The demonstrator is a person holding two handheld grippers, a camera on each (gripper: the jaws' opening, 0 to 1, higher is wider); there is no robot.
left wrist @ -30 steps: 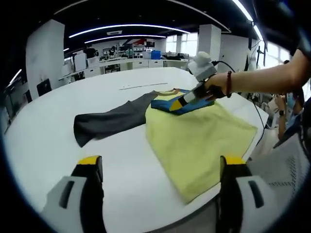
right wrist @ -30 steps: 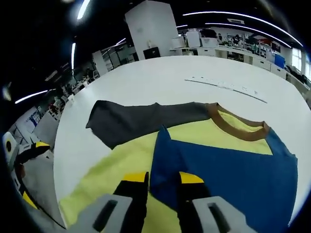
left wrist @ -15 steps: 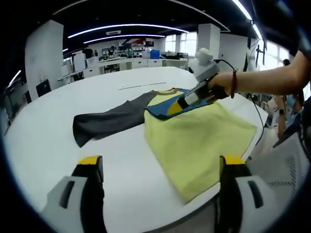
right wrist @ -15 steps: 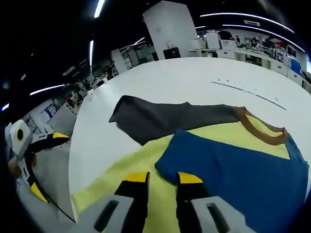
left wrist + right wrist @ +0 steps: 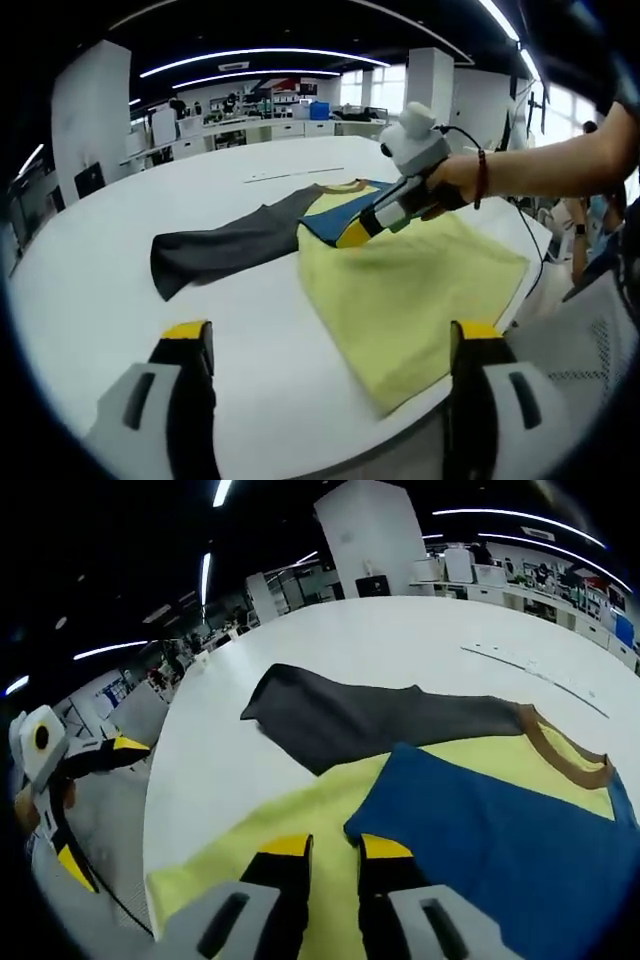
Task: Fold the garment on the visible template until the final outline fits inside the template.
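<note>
The shirt (image 5: 400, 270) lies on the table (image 5: 120, 290) ahead of the left gripper (image 5: 325, 350), whose jaws gape empty; the right gripper (image 5: 325, 848) pinches its blue sleeve (image 5: 480, 820) between near-closed jaws

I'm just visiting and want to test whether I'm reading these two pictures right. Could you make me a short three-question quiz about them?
1. True or false: the grey sleeve lies spread out flat on the table.
2. What does the right gripper hold? A) the grey sleeve B) the blue sleeve C) the collar
3. Fill in: the jaws of the left gripper stand wide ____ with nothing between them.

Key: 1 true. 2 B: its jaws pinch the blue sleeve's edge over the yellow body. 3 apart.
</note>
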